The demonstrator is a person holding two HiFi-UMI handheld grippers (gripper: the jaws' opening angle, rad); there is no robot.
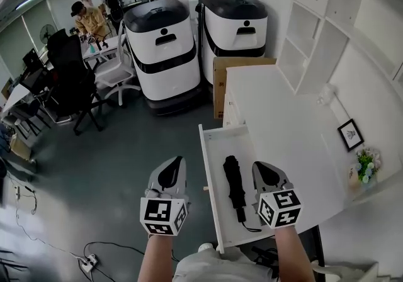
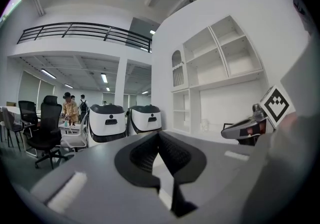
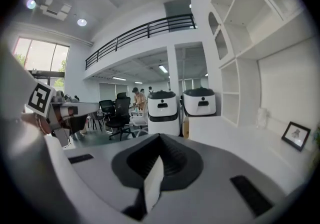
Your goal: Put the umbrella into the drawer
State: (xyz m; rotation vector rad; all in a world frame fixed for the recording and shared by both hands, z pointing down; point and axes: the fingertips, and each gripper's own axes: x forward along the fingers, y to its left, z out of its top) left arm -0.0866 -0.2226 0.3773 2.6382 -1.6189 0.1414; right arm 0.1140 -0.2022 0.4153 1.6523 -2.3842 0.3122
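Black umbrella (image 1: pixel 235 187) in drawer (image 1: pixel 219 142); L gripper (image 1: pixel 179 160), R gripper (image 1: pixel 257 165) closed, empty.

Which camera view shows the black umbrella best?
The head view: the folded umbrella lies in plain sight in the open drawer. Both gripper views look out across the room and show none of it.

The right tool (image 1: pixel 258 169) hides part of the drawer (image 1: pixel 216 147).

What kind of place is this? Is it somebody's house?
Probably not a house. It looks like an open office or workshop. There are black office chairs by desks, people busy at a table, and two big white machines standing on the floor.
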